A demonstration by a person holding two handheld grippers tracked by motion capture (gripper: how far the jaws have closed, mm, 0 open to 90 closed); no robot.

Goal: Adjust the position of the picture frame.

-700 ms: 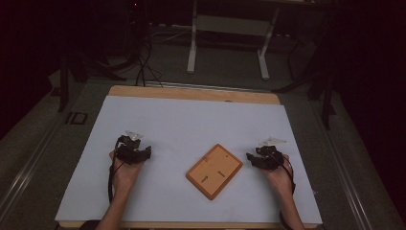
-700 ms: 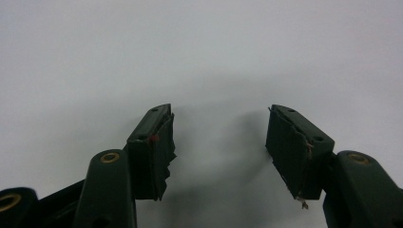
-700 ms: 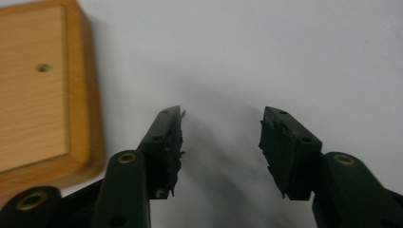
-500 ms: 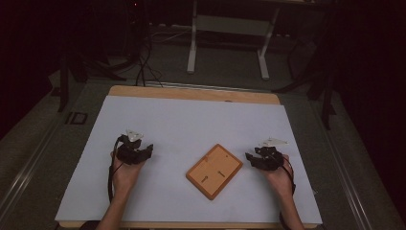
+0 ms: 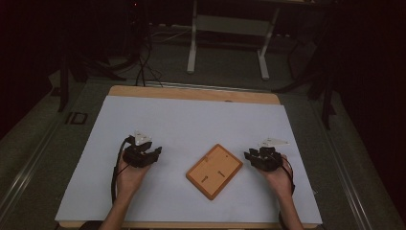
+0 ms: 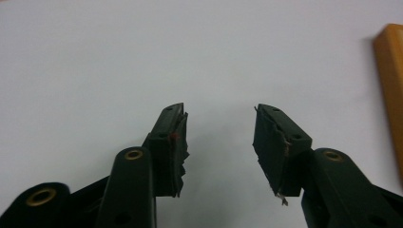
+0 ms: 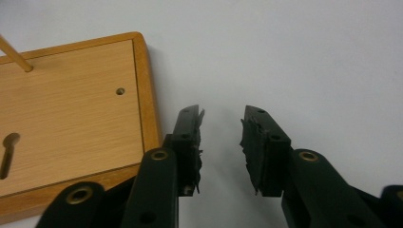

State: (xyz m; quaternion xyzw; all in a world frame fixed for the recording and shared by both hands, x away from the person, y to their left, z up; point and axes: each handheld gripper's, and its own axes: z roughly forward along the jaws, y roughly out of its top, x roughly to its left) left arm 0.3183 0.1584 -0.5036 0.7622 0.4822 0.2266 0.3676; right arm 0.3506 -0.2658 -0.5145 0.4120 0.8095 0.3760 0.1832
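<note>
A flat orange-brown wooden board (image 5: pixel 214 171) lies turned at an angle on the white table cover, between my two grippers. My left gripper (image 5: pixel 155 152) rests to the board's left, its jaws open over bare cover (image 6: pixel 219 111); the board's edge (image 6: pixel 389 95) shows at the far right of the left gripper view. My right gripper (image 5: pixel 249 155) sits just off the board's right side, also open with nothing between its jaws (image 7: pixel 222 114). Up close, the board (image 7: pixel 71 109) has a raised rim, a small hole (image 7: pixel 120 90), a keyhole slot (image 7: pixel 7 147) and a thin wooden peg (image 7: pixel 14 54).
The white cover (image 5: pixel 191 124) spans nearly the whole table, with a wooden strip (image 5: pixel 191 92) bare at the far edge. Beyond the table are a dark floor, white stand legs (image 5: pixel 194 48) and loose cables (image 5: pixel 141 72).
My left gripper has edged slightly right, toward the board. The right gripper and the board have stayed put.
</note>
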